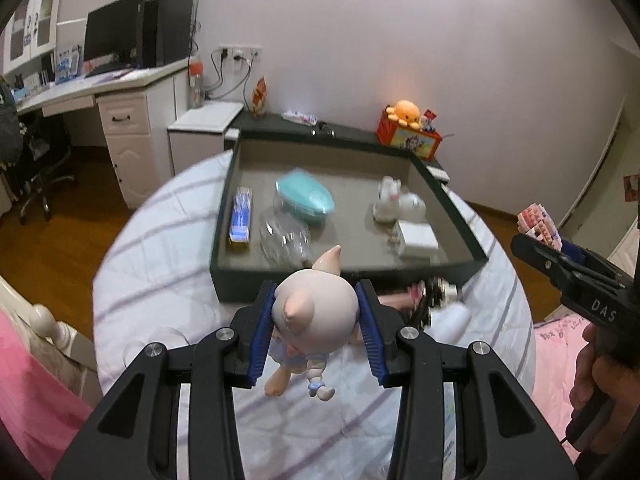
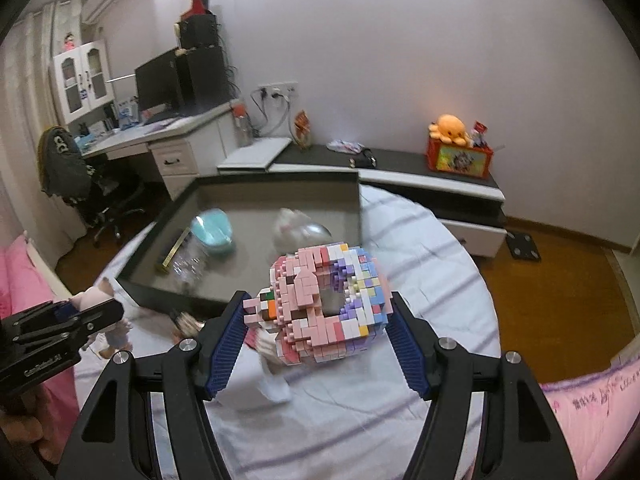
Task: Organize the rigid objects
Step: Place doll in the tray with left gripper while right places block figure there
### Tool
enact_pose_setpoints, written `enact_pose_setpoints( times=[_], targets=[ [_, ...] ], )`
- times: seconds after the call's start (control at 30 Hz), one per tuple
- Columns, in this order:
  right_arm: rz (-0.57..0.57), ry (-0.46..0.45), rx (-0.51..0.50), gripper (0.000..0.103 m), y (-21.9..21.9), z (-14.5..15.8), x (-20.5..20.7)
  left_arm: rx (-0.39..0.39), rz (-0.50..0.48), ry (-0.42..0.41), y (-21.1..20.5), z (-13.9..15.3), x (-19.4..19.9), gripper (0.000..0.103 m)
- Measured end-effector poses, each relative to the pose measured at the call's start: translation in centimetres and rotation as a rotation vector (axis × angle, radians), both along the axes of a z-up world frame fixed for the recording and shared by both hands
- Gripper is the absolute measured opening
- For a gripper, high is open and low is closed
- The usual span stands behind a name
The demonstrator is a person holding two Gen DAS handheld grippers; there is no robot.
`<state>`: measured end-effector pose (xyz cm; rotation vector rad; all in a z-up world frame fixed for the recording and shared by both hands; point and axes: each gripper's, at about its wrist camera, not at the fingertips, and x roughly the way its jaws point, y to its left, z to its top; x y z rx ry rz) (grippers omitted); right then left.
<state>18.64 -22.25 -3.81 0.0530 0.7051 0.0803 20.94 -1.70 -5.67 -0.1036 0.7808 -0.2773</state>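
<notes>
My left gripper clamps the head of a pink pig doll, lifted over the striped sheet at 6 o'clock from the dark tray. My right gripper grips a pink and purple brick ring, held just off the tray's near corner at 5 o'clock.

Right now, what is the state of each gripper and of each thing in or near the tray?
Left gripper: shut on doll, lifted.
Right gripper: shut on brick donut, lifted.
Tray: open, partly filled.
Teal case: closed, in tray.
White box: closed, in tray.
</notes>
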Motion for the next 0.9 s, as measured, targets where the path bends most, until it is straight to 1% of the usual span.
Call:
enact_pose_setpoints(
  times=[0.13, 0.27, 0.37, 0.5, 0.67, 0.83, 0.9],
  targets=[
    [0.029, -0.028, -0.001, 0.068, 1.1, 1.3, 1.2, -0.002, 0.006, -0.046, 0.4, 1.9, 1.7, 0.040],
    [0.053, -0.051, -0.002, 0.068, 1.7, 2.4, 3.3, -0.013, 0.003, -0.080, 0.3, 3.6, 4.7, 0.040],
    [0.066, -0.047, 0.009, 0.068, 1.9, 2.6, 5.7, -0.019, -0.004, -0.082, -0.3, 3.9, 7.5, 0.040],
    [0.075, -0.018, 0.017, 0.068, 2.1, 2.1, 9.5, -0.013, -0.014, -0.059, -1.4, 3.1, 11.4, 0.040],
    [0.074, 0.056, 0.034, 0.069, 1.7, -0.4, 14.6, -0.005, -0.015, -0.008, -2.7, 0.9, 16.3, 0.040],
    [0.070, 0.123, 0.037, 0.069, 1.6, -2.8, 17.6, 0.017, -0.026, 0.032, -4.0, -1.1, 19.1, 0.040],
    [0.064, 0.150, 0.040, 0.069, 1.3, -3.9, 18.5, 0.011, -0.036, 0.049, -4.4, -1.7, 19.7, 0.040]
  ],
)
